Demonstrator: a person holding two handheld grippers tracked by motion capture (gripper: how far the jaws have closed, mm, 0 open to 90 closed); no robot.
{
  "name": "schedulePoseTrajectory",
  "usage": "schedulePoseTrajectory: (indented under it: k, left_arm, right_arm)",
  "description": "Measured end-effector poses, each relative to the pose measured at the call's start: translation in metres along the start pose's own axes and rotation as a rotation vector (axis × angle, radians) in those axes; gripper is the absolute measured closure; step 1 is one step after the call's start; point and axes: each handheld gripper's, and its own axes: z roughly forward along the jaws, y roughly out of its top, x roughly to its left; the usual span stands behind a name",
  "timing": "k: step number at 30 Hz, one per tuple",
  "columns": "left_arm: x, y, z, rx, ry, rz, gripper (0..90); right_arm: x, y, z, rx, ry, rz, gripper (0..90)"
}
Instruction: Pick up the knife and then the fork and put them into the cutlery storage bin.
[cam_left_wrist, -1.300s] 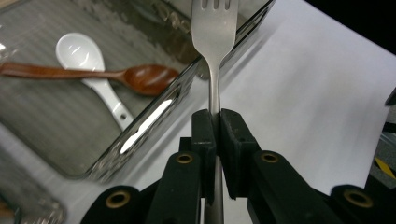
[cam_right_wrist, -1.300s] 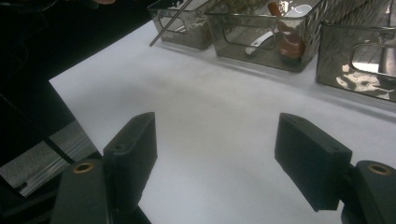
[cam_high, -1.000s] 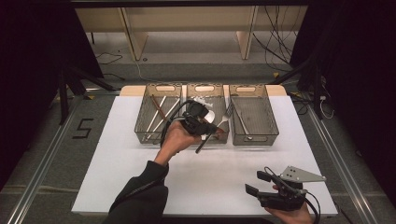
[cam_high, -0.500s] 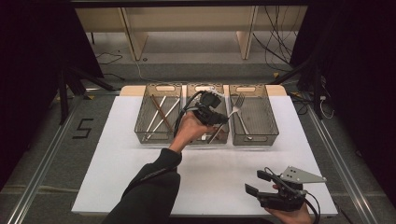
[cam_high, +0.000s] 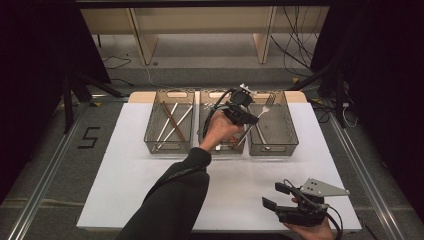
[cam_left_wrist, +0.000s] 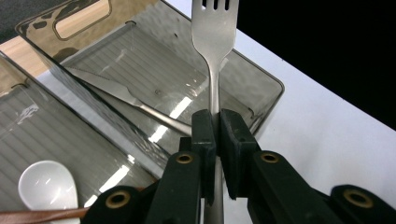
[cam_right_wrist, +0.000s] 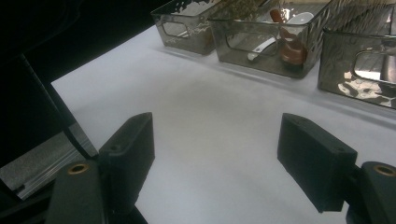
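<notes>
- The left gripper (cam_left_wrist: 215, 140) has its black jaws clamped on the handle of a silver metal fork (cam_left_wrist: 214, 42), tines pointing away from the hand; the pick-up part of the work looks finished.
- In the high view that left gripper (cam_high: 243, 114) hangs above the seam between the middle smoky-grey plastic bin (cam_high: 212, 95) and the right smoky-grey plastic bin (cam_high: 292, 125), with the fork (cam_high: 262, 111) reaching out over the right one.
- The right bin already contains a silver table knife (cam_left_wrist: 135, 100) lying on its ribbed floor, so I judge this to be the bin for metal cutlery and the fork's likely destination.
- The middle bin holds a white ceramic spoon (cam_left_wrist: 46, 184) and a brown wooden-handled utensil (cam_left_wrist: 42, 215); the left smoky-grey plastic bin (cam_high: 155, 135) holds several long sticks, some pale and some brown, probably chopsticks.
- What seems left for this item: lower the fork into the right bin and release it.
- The white tabletop (cam_high: 130, 175) in front of the bins carries no loose cutlery, which suggests the sorting is near its end.
- The right gripper (cam_high: 281, 198) rests at the near right edge of the table, its jaws spread wide apart with nothing between them.
</notes>
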Motion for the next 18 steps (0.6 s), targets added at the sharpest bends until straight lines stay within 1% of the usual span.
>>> schedulePoseTrajectory:
  k: [1,3,6,8,13,18]
  left_arm:
    - [0.001,0.002,0.002,-0.001,0.000,-0.001,84.2]
    - [0.002,0.004,0.006,-0.008,-0.006,-0.016,84.2]
    - [0.003,0.008,0.011,-0.016,-0.004,-0.021,84.2]
    - [0.005,0.010,0.014,-0.024,-0.009,-0.037,84.2]
    - [0.007,0.014,0.021,-0.031,-0.006,-0.053,84.2]
    - [0.009,0.019,0.029,-0.039,-0.011,-0.078,84.2]
  right_arm:
    - [0.000,0.000,0.000,-0.002,0.001,-0.002,28.1]
    - [0.000,0.000,0.000,-0.004,0.003,-0.001,28.1]
    - [-0.001,0.000,0.000,-0.003,0.004,0.002,28.1]
    - [-0.001,0.000,0.000,-0.004,0.005,0.005,28.1]
    - [-0.001,0.000,0.000,-0.001,0.009,0.006,28.1]
    - [-0.001,-0.001,0.001,0.001,0.014,0.003,28.1]
